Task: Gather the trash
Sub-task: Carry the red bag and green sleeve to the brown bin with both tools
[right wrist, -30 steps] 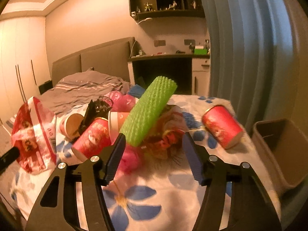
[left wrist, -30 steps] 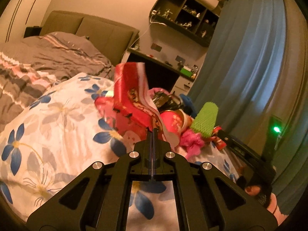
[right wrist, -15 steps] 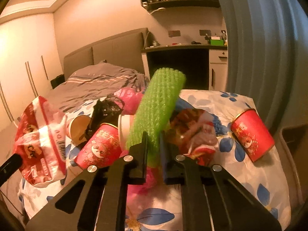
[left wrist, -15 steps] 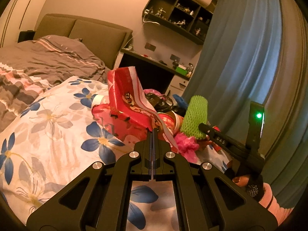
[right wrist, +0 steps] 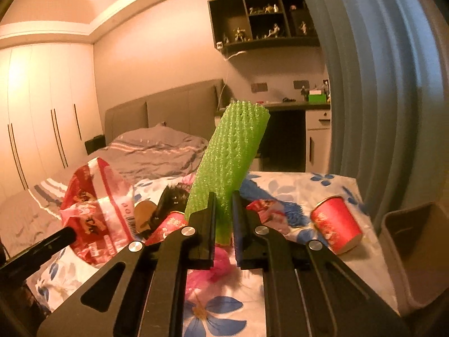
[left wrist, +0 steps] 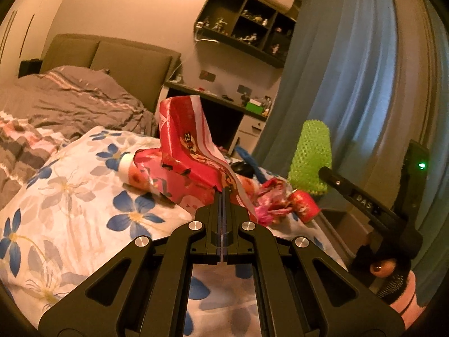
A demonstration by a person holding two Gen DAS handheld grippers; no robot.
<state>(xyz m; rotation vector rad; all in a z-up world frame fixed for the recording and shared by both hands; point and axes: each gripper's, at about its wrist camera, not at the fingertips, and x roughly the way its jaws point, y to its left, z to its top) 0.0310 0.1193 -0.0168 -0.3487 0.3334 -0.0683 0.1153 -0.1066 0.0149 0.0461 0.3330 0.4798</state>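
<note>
Right tongs [right wrist: 223, 210]: clamped narrow on the base of the green foam net sleeve [right wrist: 230, 163], sleeve leaning toward 1 o'clock.
Left tongs [left wrist: 223, 193]: pinched tight on the red plastic bag [left wrist: 185, 151], bag rising toward 11 o'clock.
Trash pile: crumpled red wrappers [right wrist: 261, 206] and red paper cup [right wrist: 335, 224] at 3 o'clock of the sleeve, lying on the floral bedspread [left wrist: 70, 185].
Bin [right wrist: 415, 250]: at 4 o'clock, beside the bed.
</note>
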